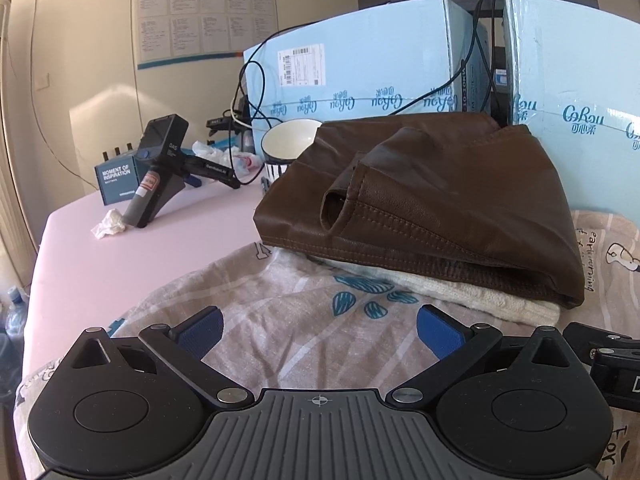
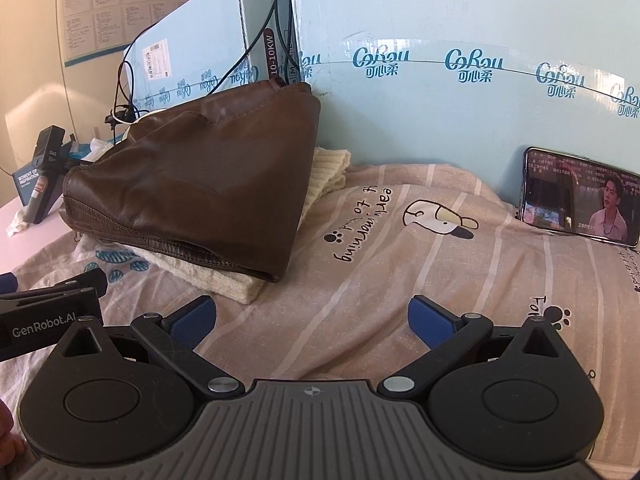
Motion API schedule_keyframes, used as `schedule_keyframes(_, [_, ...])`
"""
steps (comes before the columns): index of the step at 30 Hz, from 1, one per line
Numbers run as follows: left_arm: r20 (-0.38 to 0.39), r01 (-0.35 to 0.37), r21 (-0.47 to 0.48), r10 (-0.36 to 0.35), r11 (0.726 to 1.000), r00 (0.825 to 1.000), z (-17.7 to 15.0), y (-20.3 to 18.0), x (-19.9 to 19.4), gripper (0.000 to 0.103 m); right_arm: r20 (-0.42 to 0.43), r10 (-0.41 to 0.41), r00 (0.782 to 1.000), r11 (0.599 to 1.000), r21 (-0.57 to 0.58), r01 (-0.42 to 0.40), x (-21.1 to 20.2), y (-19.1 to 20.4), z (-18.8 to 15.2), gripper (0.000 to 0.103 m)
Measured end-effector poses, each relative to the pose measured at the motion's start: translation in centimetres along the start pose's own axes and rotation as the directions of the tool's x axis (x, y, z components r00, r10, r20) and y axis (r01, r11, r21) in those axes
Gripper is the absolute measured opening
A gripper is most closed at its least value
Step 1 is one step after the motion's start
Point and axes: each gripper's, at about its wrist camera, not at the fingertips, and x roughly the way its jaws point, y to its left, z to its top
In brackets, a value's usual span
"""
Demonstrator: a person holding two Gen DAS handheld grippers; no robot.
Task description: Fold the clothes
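The left tool (image 1: 320,332) hovers low over a printed beige cloth (image 1: 304,320), its two blue-padded fingers (image 1: 202,330) spread wide apart with nothing between them. The right tool (image 2: 312,320) sits just beside it in the same pose, fingers (image 2: 434,320) splayed and empty, over the same cloth (image 2: 400,264), here marked with a cartoon duck and handwriting-style lettering. Each tool's black body edges into the other's view. The hands holding them are hidden behind the cameras; only a sliver of a fingertip shows at the lower left edge of the right view.

Ahead of both tools lies a folded brown leather jacket (image 1: 432,204), stacked on a folded cream knit garment (image 1: 480,296) whose edges peek out beneath it. Both rest on the printed cloth.

The cloth covers part of a pale pink counter (image 1: 120,248). Farther left on it stand a spare handheld gripper device (image 1: 160,168), a crumpled tissue (image 1: 109,222), a small dark blue box (image 1: 116,180) and a white bowl (image 1: 290,144), partly hidden behind the jacket. Large light blue cartons (image 2: 460,40) wall off the back, with black cables (image 1: 476,40) draped over them. A phone (image 2: 580,196) leans against a carton on the right, its screen playing video. A notice board (image 1: 206,16) hangs on the cream wall; its text is too small to read.
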Motion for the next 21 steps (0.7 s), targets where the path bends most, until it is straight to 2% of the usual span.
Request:
schedule_keyframes(3, [-0.053,0.01,0.02,-0.009,1.0,0.999,-0.1,-0.3,0.7,0.103,-0.032,-0.003,0.999,1.0,0.009,0.003,0.5,-0.2,0.1,0.103])
schedule_keyframes(8, [-0.09,0.033,0.053,-0.028,0.998,0.996,-0.2,-1.0,1.2,0.103,-0.064,-0.014,0.998,1.0,0.001,0.014,0.9,-0.1,0.1,0.103])
schedule_keyframes(21, [-0.116,0.048,0.032,-0.044,0.998,0.992,-0.1,-0.7,1.7,0.103,-0.095,-0.064,0.993,0.996,-0.066,0.058,1.3,0.8,0.3,0.103])
